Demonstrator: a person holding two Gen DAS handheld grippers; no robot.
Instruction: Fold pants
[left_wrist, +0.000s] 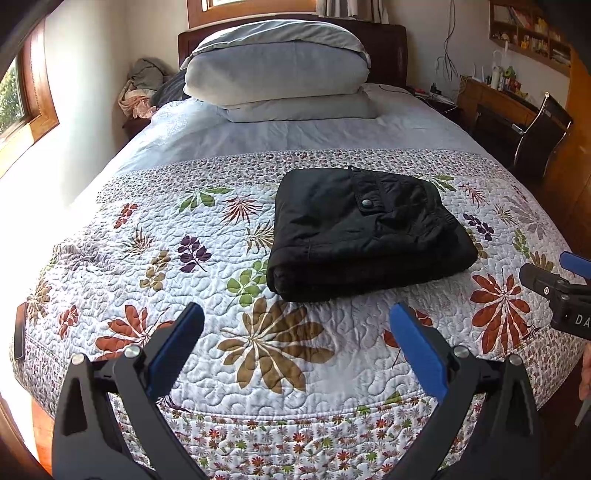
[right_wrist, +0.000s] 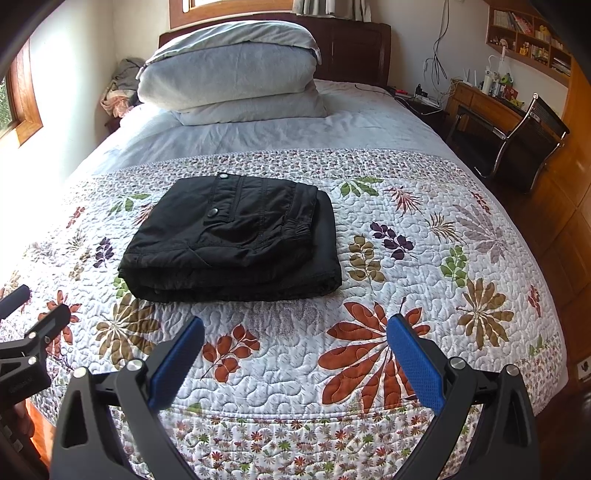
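Pants (left_wrist: 365, 229), black padded fabric with a snap-button pocket flap, lie as a compact folded rectangular bundle on the floral quilted bedspread (left_wrist: 207, 236), thick fold edge facing the grippers, long axis roughly 9-to-3. From the left gripper (left_wrist: 295, 343) the bundle sits at about 1 o'clock; from the right gripper (right_wrist: 295, 354) at about 11. Neither looks clearly nearer. Both sets of blue-padded jaws gape wide, empty, apart from the cloth. Fold looks finished; any tidy-up means reaching forward and inward.
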